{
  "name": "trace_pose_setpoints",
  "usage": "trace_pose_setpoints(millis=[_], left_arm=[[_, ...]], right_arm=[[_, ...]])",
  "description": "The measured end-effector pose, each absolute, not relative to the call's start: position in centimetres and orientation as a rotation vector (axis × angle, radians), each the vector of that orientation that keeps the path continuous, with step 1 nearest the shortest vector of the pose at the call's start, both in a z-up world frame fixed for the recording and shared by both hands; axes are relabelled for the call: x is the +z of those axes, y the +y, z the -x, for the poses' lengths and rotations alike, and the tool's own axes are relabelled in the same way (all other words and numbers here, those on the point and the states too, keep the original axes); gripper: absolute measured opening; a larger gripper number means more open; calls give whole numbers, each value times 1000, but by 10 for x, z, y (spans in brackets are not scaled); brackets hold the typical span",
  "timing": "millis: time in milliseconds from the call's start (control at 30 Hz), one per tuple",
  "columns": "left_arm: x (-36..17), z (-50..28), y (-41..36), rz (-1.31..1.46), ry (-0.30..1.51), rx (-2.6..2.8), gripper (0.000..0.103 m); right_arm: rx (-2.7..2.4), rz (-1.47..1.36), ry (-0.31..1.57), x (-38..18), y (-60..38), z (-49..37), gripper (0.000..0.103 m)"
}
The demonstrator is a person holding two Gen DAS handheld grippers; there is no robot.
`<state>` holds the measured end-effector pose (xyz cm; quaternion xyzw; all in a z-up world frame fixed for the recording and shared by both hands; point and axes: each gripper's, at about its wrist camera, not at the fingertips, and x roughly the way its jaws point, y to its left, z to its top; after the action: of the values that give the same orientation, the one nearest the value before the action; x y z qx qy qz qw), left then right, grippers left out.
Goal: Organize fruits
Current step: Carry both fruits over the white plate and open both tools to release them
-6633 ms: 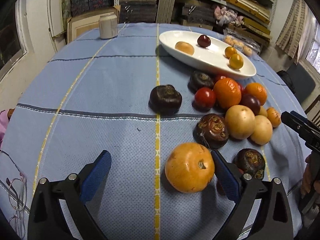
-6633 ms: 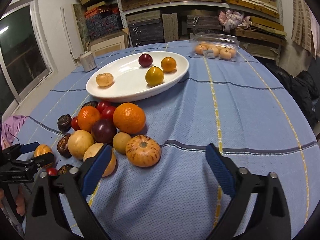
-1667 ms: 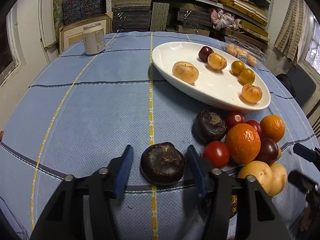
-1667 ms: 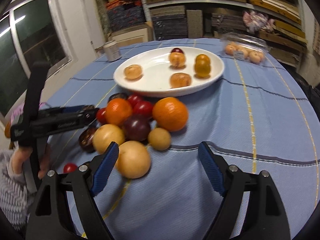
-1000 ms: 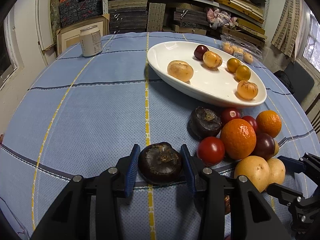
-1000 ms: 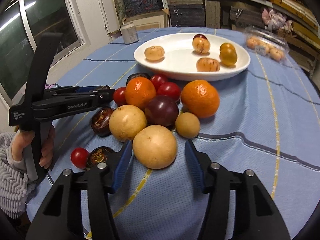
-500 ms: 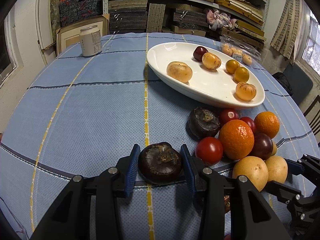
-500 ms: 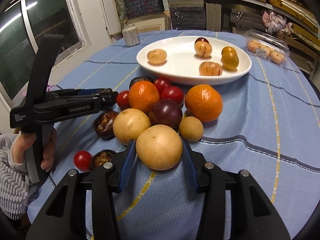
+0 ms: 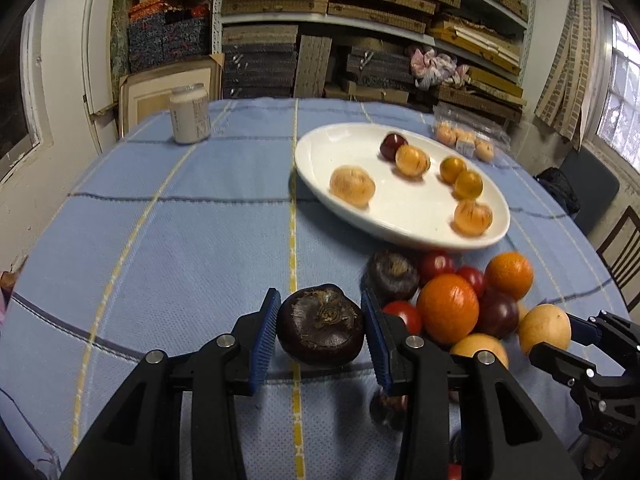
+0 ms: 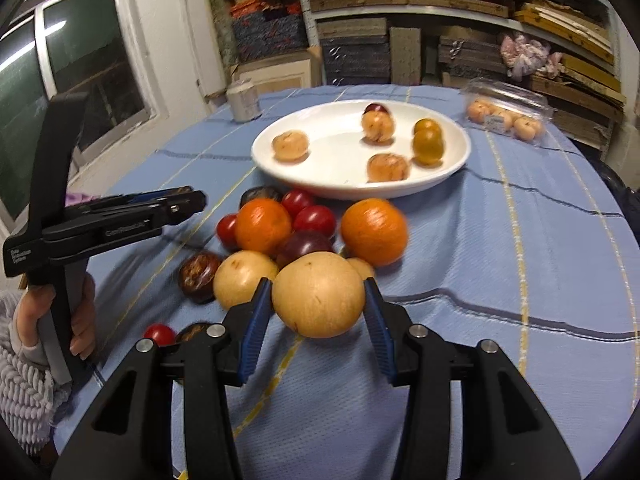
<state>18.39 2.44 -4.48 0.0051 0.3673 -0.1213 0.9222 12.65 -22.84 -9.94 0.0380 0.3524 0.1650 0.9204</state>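
At the bottom of the left wrist view, the left tool [image 9: 320, 330] is clenched on a dark brown fruit [image 9: 320, 326], both blue pads pressed against its sides. Whether the fruit rests on the blue checked worktop [image 9: 180, 220] or sits just above it cannot be told. Under the tool's right finger, a small dark fruit [image 9: 386, 408] is blurred and partly hidden.

At the bottom centre of the right wrist view, the right tool [image 10: 318, 306] grasps a pale yellow round fruit [image 10: 318, 294], its pads touching both sides. This fruit hides part of the pile behind it: a second pale yellow fruit [image 10: 242, 278] just to its left, a dark plum [image 10: 304, 246], two oranges [image 10: 262, 226] and red tomatoes [image 10: 314, 220] above. At the lower left, a red tomato [image 10: 159, 334] and a dark fruit [image 10: 192, 332] are cut off by the tool's finger.

Beyond the pile, in the upper middle, a white oval dish [image 10: 320, 184] holds six small fruits, motion-blurred: three peach-coloured, two yellow-orange, one dark red. A clear plastic clamshell [image 10: 506, 116] of small peach-coloured fruits sits at the upper right, and a can [image 10: 244, 100] at the upper left.
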Motion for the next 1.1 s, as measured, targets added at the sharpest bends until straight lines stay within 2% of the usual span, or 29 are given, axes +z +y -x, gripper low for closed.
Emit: trace_pose_setpoints(millis=[367,567,967,1033,1100], left_arm=[[-1,-245,-24,-6,700,-301,42],[-18,-270,-59,-45,723,-331,42],[-41,-285,-59,-60,770,-330,42],[-41,-284,-58,-56,771,-334,42],[-37,-282,-56,-44,762,-334,50]], right_arm=[[212,-173,615,-37,-269,-199,45],[198,-204,665,-52,-264,-254,45],[198,-165,705,-71,-250,-290,46],[187,-182,683,-69,-257,-286,52],[193,-225,661,-62,-266,-281,54]])
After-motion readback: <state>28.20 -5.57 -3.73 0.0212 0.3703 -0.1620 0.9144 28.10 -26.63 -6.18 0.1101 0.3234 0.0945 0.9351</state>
